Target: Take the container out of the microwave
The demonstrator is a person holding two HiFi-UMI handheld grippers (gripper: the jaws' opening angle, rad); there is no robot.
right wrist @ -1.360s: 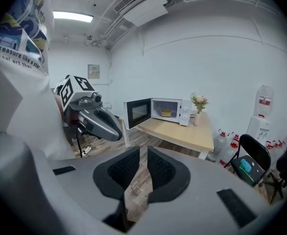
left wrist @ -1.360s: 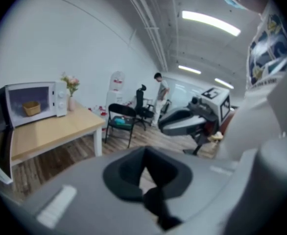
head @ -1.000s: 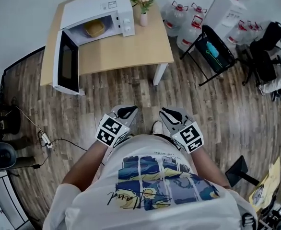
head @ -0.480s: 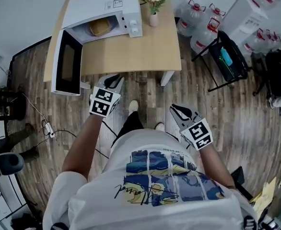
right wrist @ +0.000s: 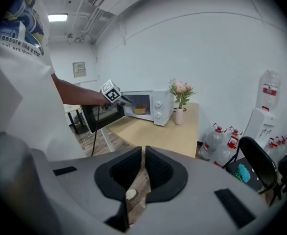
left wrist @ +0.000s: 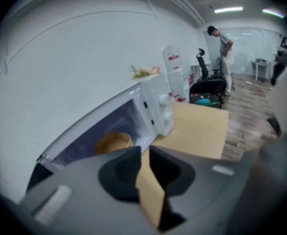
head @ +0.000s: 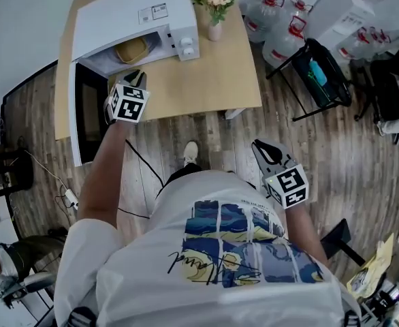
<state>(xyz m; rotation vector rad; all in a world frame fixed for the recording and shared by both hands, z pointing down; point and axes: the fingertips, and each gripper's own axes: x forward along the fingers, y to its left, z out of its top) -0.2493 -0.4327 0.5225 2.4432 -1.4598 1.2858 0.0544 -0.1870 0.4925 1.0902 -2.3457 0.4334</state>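
Note:
A white microwave (head: 135, 19) stands on the wooden table (head: 213, 73) with its door (head: 84, 111) swung open to the left. Inside sits a tan container (head: 133, 48), also seen in the left gripper view (left wrist: 113, 142) and, small, in the right gripper view (right wrist: 140, 109). My left gripper (head: 136, 79) is stretched out just in front of the microwave opening, jaws together with nothing in them and clear of the container. My right gripper (head: 266, 148) hangs low by my body over the floor, jaws together (right wrist: 144, 150) and empty.
A vase of pink flowers (head: 213, 5) stands right of the microwave. Water bottles (head: 281, 19) and a black folding cart (head: 318, 70) are beyond the table's right end. A cable (head: 128, 182) lies on the wood floor. A person (left wrist: 223, 43) stands far off.
My left gripper has moved forward from near my body up to the microwave opening, and I have stepped closer to the table. The right gripper stayed low at my side.

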